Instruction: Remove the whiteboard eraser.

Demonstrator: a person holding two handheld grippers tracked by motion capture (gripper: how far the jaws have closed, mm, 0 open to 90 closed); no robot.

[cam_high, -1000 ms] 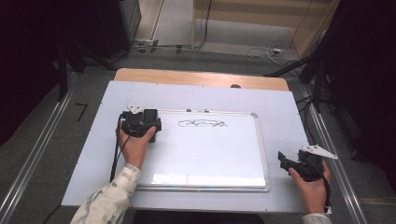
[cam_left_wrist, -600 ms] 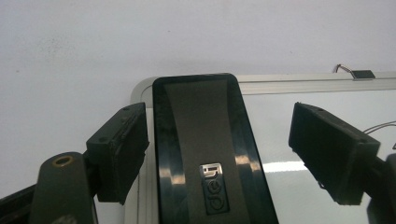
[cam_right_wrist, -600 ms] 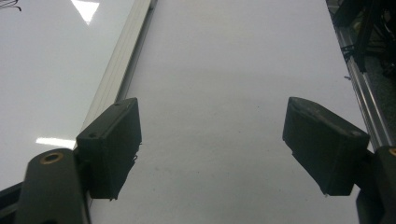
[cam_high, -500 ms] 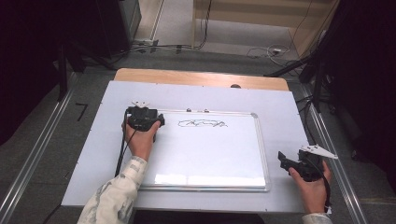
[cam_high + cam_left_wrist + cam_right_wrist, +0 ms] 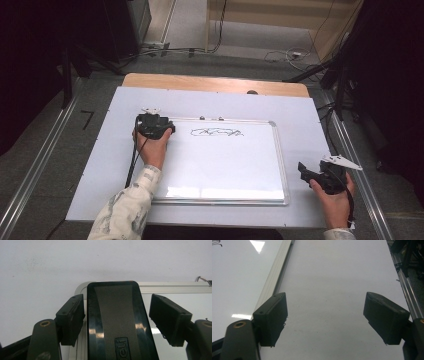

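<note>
**Eraser waits between the jaws**

From the high view, the left hand-held gripper [image 5: 154, 125] sits at the whiteboard [image 5: 225, 165] corner, near the scribble [image 5: 216, 132], likely to wipe it.

Left gripper view: jaws spread around a black eraser [image 5: 117, 322], not squeezing.

Right gripper view: the right hand-held gripper [image 5: 324, 320] is spread wide over the desk [image 5: 332, 277], holding nothing.

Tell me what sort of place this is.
Probably a lab or recording workspace, not a home. A whiteboard with a scribble lies flat on a white-covered table, metal rails run along both sides, and cables trail over the floor beyond.
</note>
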